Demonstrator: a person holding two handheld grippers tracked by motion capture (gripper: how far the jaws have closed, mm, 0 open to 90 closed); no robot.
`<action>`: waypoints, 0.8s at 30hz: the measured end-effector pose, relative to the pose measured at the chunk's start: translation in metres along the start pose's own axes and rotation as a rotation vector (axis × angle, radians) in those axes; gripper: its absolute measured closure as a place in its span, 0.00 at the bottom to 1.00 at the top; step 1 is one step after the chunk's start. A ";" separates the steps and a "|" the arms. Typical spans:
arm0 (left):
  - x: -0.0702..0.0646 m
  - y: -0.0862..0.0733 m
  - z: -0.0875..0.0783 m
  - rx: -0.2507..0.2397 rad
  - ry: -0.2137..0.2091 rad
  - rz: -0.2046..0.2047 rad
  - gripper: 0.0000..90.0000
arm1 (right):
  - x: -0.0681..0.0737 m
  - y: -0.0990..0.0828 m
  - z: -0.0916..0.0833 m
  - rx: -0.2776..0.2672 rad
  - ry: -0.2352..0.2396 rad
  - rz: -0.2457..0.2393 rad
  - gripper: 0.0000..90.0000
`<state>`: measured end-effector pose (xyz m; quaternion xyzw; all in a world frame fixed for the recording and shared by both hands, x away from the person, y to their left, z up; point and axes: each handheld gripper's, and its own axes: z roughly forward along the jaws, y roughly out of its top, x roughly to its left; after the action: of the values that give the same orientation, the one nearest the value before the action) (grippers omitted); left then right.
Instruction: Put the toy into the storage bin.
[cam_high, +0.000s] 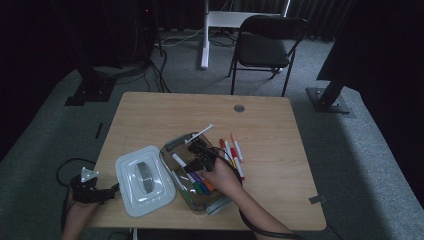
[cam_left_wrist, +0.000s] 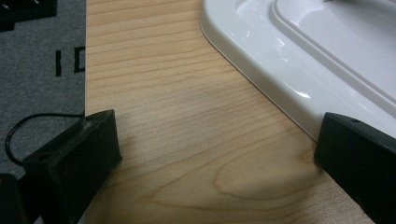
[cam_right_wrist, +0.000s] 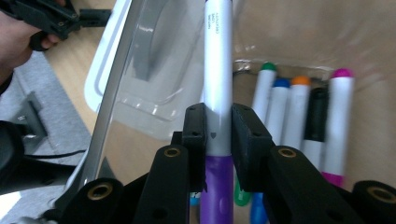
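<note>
My right gripper (cam_right_wrist: 218, 122) is shut on a white marker with a purple cap (cam_right_wrist: 218, 60), held over the clear container (cam_high: 170, 145). In the high view that marker (cam_high: 178, 160) juts out left of the right gripper (cam_high: 190, 166). Below it, several capped markers (cam_right_wrist: 299, 112) lie side by side in the container: green, blue, orange, black and magenta. My left gripper (cam_high: 111, 191) rests at the table's left edge beside the white lid (cam_high: 127, 200). Its jaws stand open (cam_left_wrist: 215, 154) over bare wood, the right jaw close to the lid's rim (cam_left_wrist: 261, 70).
Several loose markers (cam_high: 232, 150) lie on the table right of the container, and a white one (cam_high: 200, 133) rests across its far rim. The wooden table (cam_high: 280, 130) has free room at the back and right. A folding chair (cam_high: 265, 47) stands beyond it.
</note>
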<state>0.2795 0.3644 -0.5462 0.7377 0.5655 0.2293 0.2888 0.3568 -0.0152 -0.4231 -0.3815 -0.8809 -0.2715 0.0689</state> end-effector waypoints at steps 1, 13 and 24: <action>0.000 0.000 0.000 0.000 0.000 0.002 0.01 | 0.001 0.001 0.008 0.023 -0.016 -0.007 0.85; 0.000 0.000 0.000 0.000 0.000 -0.002 0.01 | 0.003 0.005 0.034 0.102 -0.033 -0.011 0.85; 0.000 0.000 0.000 0.001 0.000 -0.001 0.01 | 0.002 0.009 0.055 0.196 -0.049 -0.007 0.85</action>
<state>0.2795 0.3644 -0.5462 0.7378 0.5658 0.2287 0.2886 0.3661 0.0208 -0.4651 -0.3763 -0.9060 -0.1750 0.0834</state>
